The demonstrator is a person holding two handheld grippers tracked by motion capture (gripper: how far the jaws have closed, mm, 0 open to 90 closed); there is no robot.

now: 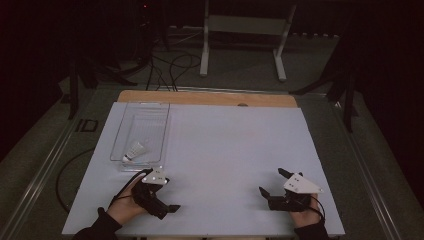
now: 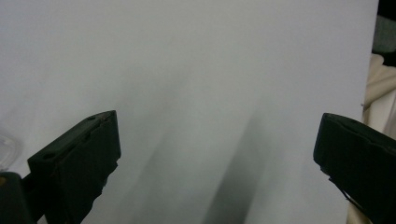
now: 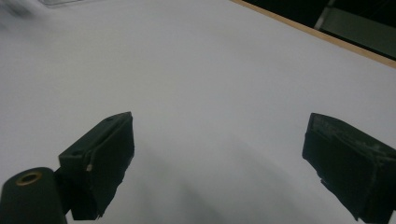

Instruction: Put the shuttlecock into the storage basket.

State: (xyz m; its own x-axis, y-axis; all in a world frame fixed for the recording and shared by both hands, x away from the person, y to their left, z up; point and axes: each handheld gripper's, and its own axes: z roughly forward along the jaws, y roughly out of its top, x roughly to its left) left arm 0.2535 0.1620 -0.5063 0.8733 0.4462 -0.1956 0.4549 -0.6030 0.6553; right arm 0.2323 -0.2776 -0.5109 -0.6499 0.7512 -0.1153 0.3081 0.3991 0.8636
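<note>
A white shuttlecock (image 1: 134,151) lies in the near end of a clear plastic tray (image 1: 150,107) at the left of the white table (image 1: 225,145). My left gripper (image 1: 167,195) rests near the front edge, just in front of the tray, held by a hand. Its jaws stand wide apart over bare white surface in the left gripper view (image 2: 217,144). My right gripper (image 1: 272,181) sits at the front right, pointing left across the table. It is open too, with nothing between its jaws (image 3: 219,144).
A wooden strip (image 1: 207,97) runs along the table's far edge. Beyond it stand a white metal frame (image 1: 245,30) and loose cables (image 1: 170,70) on the floor. The table's right edge and pale cloth (image 2: 380,93) show in the left gripper view.
</note>
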